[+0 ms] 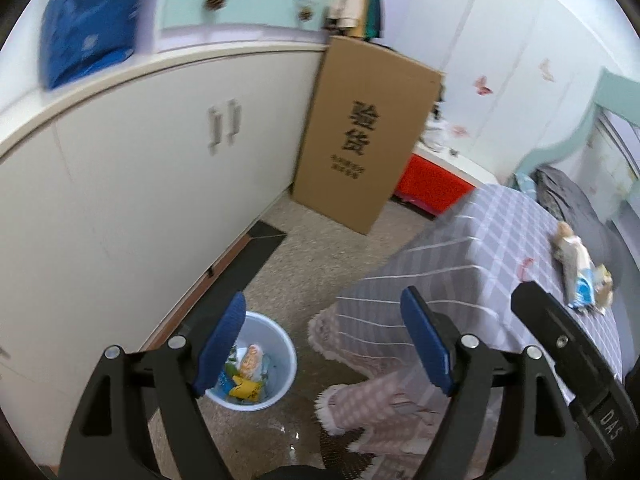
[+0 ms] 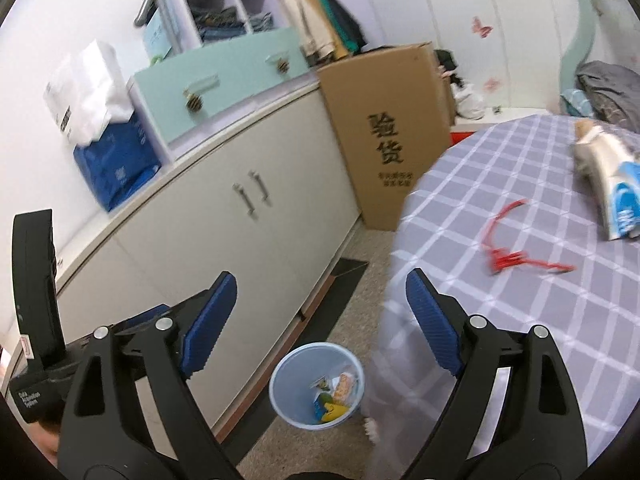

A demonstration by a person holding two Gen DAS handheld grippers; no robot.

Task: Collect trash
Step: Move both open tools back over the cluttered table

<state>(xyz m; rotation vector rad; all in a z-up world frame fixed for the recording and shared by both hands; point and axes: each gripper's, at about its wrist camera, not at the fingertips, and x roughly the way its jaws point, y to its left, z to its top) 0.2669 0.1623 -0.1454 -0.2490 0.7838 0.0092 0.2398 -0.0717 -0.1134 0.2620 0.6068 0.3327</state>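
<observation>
Now left gripper (image 1: 324, 344) wide, empty; right gripper (image 2: 320, 328) wide, empty.

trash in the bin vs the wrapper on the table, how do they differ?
Place: the wrappers in the bin lie inside the light blue bin on the floor; the wrapper on the table lies on the checked tablecloth.
Colour: the binned ones show yellow, green and orange; the table one is white and blue.
Number: several in the bin, one bundle on the table.
Shared: both are crumpled snack packaging, held by neither gripper.
</observation>
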